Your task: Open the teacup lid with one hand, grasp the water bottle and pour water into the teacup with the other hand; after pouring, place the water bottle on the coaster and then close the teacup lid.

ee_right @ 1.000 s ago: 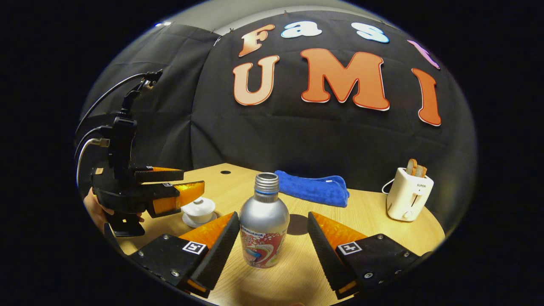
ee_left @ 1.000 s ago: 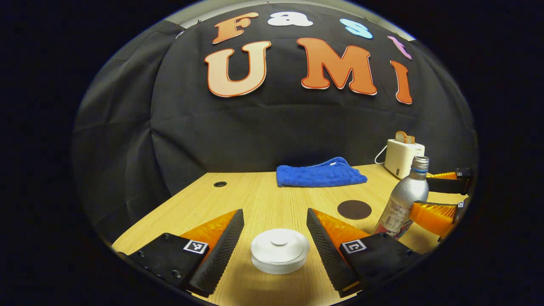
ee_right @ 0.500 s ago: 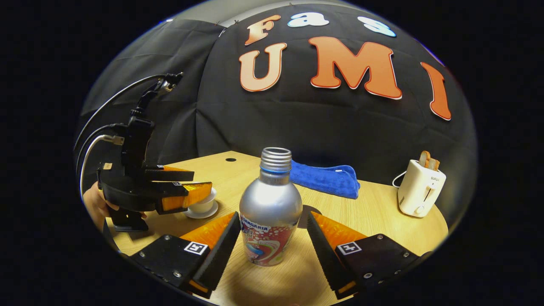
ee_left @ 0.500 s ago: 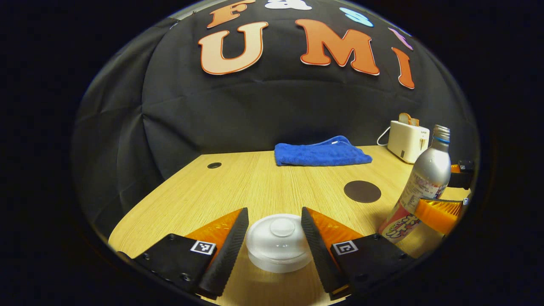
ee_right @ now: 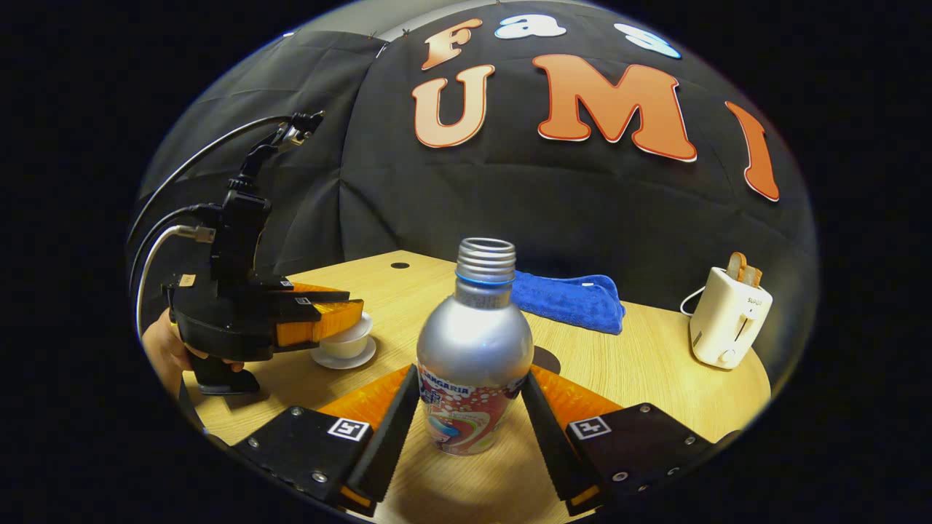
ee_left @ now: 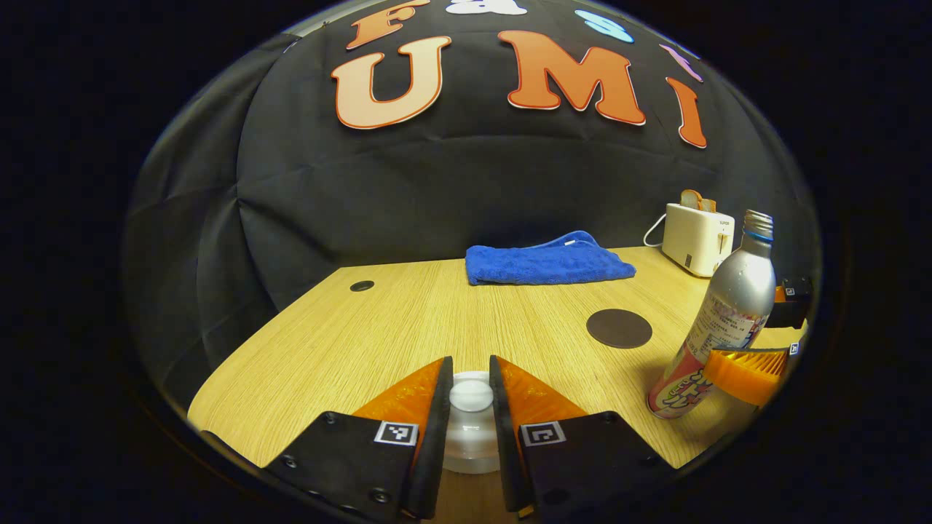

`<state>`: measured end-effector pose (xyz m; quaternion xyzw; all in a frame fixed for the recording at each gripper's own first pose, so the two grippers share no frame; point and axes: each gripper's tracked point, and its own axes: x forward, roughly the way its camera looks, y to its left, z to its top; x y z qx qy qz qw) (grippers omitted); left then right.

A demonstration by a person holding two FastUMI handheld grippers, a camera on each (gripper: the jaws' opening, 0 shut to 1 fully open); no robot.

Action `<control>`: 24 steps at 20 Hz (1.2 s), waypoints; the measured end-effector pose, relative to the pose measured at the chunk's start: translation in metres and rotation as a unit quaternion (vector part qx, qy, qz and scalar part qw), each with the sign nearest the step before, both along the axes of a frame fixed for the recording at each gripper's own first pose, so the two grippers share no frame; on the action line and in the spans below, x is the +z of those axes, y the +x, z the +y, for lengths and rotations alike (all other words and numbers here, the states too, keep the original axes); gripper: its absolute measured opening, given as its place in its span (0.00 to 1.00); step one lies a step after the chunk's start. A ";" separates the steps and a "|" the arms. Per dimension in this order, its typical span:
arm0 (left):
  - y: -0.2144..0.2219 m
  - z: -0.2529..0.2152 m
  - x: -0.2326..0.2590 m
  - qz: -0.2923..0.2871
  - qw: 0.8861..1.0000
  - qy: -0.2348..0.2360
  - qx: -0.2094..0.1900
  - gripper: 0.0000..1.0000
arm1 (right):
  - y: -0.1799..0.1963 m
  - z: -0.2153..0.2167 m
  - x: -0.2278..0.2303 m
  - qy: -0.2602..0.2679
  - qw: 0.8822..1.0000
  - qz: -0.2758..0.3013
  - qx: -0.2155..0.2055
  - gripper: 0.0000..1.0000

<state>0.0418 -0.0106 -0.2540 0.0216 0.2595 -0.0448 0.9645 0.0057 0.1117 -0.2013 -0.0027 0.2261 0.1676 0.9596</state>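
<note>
Since a second ago both pairs of fingers have drawn in: the left gripper (ee_left: 470, 415) went from spread wide around the lid (ee_left: 471, 397) to pinching its knob, and the right gripper (ee_right: 470, 415) closed from a wide gap onto the bottle (ee_right: 473, 364). Table (ee_left: 408, 320): pale wood, with a blue towel (ee_left: 547, 262) folded at the far edge by the wall and a white toaster (ee_right: 729, 320) at the right, well apart from the work. Bottle: silver, uncapped, upright on the table, long axis vertical, mouth up; in the right gripper view both fingers press on its printed lower half, one each side. In the left gripper view it leans in the fisheye and stands at the right, just beside the dark round coaster (ee_left: 619, 328), not on it. Cup (ee_right: 345, 340): white, on its saucer (ee_right: 342, 358) near the left edge; lid on top, lying flat, knob up. Left gripper reaches level over the cup from the left, fingers forward, a hand (ee_right: 166, 353) gripping its handle low at the table's edge, cables arching up behind. Right gripper comes in low, fingers level.
</note>
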 end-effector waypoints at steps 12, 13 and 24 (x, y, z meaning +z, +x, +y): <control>0.002 0.017 0.037 -0.050 0.998 -0.008 0.025 0.30 | 0.009 -0.009 0.011 -0.095 0.995 -0.007 0.013 0.80; 0.000 0.021 0.040 -0.054 0.998 -0.008 0.029 0.30 | 0.010 -0.008 0.013 -0.105 0.994 -0.010 0.015 0.80; -0.022 0.082 0.059 -0.070 0.995 0.005 0.073 0.27 | 0.042 -0.001 0.035 -0.236 0.969 -0.053 0.050 0.80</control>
